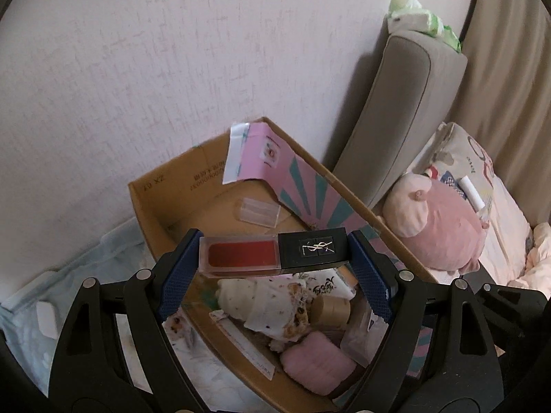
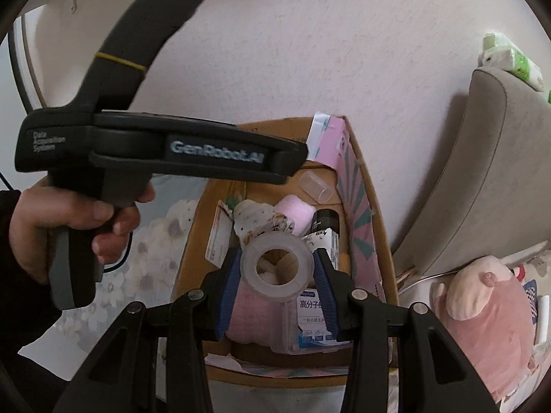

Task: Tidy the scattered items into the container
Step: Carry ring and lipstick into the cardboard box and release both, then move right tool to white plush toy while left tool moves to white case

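Note:
My left gripper (image 1: 273, 253) is shut on a red lip-gloss tube with a black cap (image 1: 272, 253), held crosswise above the cardboard box (image 1: 165, 203). My right gripper (image 2: 277, 263) is shut on a clear roll of tape (image 2: 277, 263), held over the same box (image 2: 375, 206). The box holds a spotted cloth (image 1: 268, 306), a pink cloth (image 1: 318, 366), a round tan lid (image 1: 332, 309), a clear plastic case (image 1: 256, 211) and a blue-labelled packet (image 2: 310, 323). The left gripper's handle (image 2: 162, 155), in a hand, shows in the right wrist view.
The box stands against a pale wall on a floral sheet (image 2: 155, 237). A grey headboard cushion (image 1: 396, 120) and a pink plush pig (image 1: 437, 227) lie to the right. A small white box (image 1: 46, 318) sits on the bedding at the left.

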A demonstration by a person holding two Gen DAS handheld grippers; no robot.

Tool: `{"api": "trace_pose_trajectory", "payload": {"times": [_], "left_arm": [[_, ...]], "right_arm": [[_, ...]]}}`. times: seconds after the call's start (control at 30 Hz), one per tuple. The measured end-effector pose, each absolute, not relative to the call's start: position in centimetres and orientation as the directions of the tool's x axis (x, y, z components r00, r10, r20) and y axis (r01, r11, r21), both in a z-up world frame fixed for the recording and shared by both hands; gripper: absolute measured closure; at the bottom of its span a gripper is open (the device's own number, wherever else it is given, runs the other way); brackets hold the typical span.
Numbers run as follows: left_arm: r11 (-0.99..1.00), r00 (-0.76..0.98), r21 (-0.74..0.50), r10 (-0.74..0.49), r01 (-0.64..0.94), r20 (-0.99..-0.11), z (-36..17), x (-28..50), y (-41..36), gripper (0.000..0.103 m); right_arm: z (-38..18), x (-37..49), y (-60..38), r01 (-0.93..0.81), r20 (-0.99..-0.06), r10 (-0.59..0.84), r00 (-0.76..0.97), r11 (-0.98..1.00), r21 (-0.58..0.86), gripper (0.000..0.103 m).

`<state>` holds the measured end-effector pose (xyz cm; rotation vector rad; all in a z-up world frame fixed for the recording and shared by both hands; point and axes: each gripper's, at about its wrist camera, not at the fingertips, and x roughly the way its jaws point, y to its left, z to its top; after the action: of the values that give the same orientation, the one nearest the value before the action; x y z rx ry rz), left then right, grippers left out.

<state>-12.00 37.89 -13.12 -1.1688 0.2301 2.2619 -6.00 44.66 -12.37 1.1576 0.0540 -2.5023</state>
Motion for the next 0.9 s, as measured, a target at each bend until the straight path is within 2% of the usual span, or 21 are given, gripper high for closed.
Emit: {"api": "trace_pose_trajectory", "payload": {"times": [0.43,0.47,0.5,0.57,0.63,0.9], "left_arm": [[-0.824,-0.425,-0.122,0.406,-0.554,-0.809,-13.7,-12.9,37.9,0.020],[-0.828,-0.413,-0.135,0.404,-0.545,-0.816,-13.8,-13.0,37.9,0.019],[-0.834,-0.394,-0.152,0.401,-0.530,-0.827,-14.0,-13.3,37.9,0.014],[-0.845,-0.382,-0.169,0.396,-0.507,-0.835,-14.0,-13.5,37.6,0.002],[-0.846,-0.396,-0.163,0.397,-0.509,-0.828,-13.5,-13.3,37.3,0.001],[-0.847,-0.431,-0.145,0.399,-0.512,-0.809,-11.4,-12.6,35.5,0.001]], "right_arm": [[-13.0,-6.5,44.4,0.374,-0.746,-0.333,-0.577,-0.920,0.121,0.064],[-13.1,-6.6,44.4,0.373,-0.744,-0.335,-0.578,-0.919,0.124,0.064],[-13.2,-6.7,44.2,0.375,-0.749,-0.341,-0.568,-0.917,0.133,0.064],[-13.4,-6.8,44.1,0.362,-0.764,-0.325,-0.557,-0.923,0.129,0.052],[-13.5,-6.8,44.2,0.346,-0.767,-0.321,-0.555,-0.928,0.137,0.044],[-13.1,-6.4,44.0,0.300,-0.773,-0.270,-0.575,-0.948,0.108,0.044]]}}
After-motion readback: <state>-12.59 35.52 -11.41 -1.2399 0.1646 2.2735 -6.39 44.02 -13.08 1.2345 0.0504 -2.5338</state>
